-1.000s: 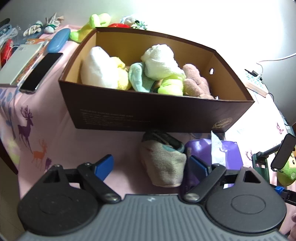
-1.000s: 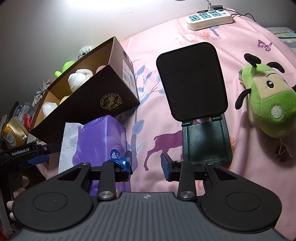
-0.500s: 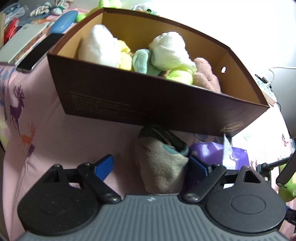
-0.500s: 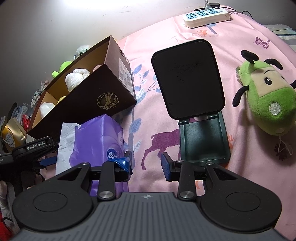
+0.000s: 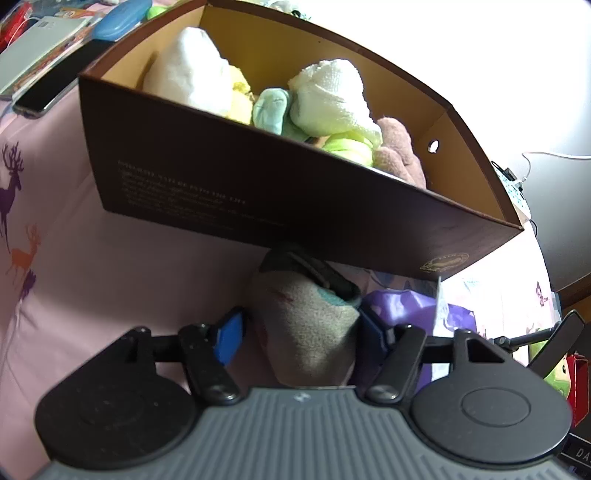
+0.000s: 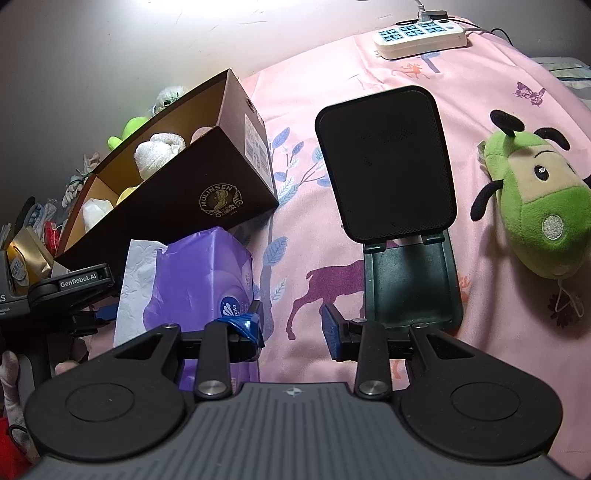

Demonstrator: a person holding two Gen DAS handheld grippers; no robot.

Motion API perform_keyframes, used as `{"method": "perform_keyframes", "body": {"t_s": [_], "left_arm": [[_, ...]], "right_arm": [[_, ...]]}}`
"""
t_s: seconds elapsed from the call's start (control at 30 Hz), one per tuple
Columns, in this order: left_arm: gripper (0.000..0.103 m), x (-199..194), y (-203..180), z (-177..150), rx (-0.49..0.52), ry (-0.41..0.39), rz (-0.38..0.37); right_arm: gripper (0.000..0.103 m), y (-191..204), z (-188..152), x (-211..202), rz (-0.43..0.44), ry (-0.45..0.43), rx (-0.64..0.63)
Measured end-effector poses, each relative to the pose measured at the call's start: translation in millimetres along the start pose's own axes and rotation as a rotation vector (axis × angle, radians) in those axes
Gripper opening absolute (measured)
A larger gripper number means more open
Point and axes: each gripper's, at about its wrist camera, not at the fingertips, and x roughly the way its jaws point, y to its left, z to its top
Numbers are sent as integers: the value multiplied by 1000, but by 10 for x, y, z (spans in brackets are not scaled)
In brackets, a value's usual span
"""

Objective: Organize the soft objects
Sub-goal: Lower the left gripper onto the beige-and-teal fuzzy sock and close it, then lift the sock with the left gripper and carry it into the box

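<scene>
A brown cardboard box point(image 5: 258, 188) holds several soft toys: a white one point(image 5: 188, 77), a cream one point(image 5: 328, 99), a pink one point(image 5: 399, 155). In front of it lies a grey-beige plush point(image 5: 306, 325) with a dark top. My left gripper point(image 5: 299, 332) has its fingers on both sides of this plush, closing onto it. My right gripper point(image 6: 291, 328) is open and empty above the pink cloth. A green plush bug point(image 6: 535, 206) lies at the right. The box also shows in the right wrist view point(image 6: 177, 199).
A purple tissue pack point(image 6: 199, 280) lies beside the box. A black phone stand point(image 6: 391, 192) stands in the middle of the pink cloth point(image 6: 295, 110). A white power strip point(image 6: 417, 35) lies at the back. A phone point(image 5: 48, 92) and a power bank point(image 5: 40, 44) lie left of the box.
My left gripper has moved forward and down to the grey-beige plush and its fingers have narrowed onto it. The right gripper has barely moved.
</scene>
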Motion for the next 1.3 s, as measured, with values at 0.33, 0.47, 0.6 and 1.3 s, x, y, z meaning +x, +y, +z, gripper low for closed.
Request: {"method": "perform_keyframes", "body": {"t_s": [0.33,0.47,0.6,1.3], "left_arm": [[46,-113,58,-33,-17,-26,-40],[45,-237,31,-64,25,-30,20],[45,-396,31,-53,44,-36,80],[45,-734,-27,-182,120,1,322]], "right_arm": [[17,22,1,-24,-4,-5,-9],[17,38,6,-10,1,-5,-8],[17,69,14,42,10,7,-1],[17,208,17,181,19,26,34]]}}
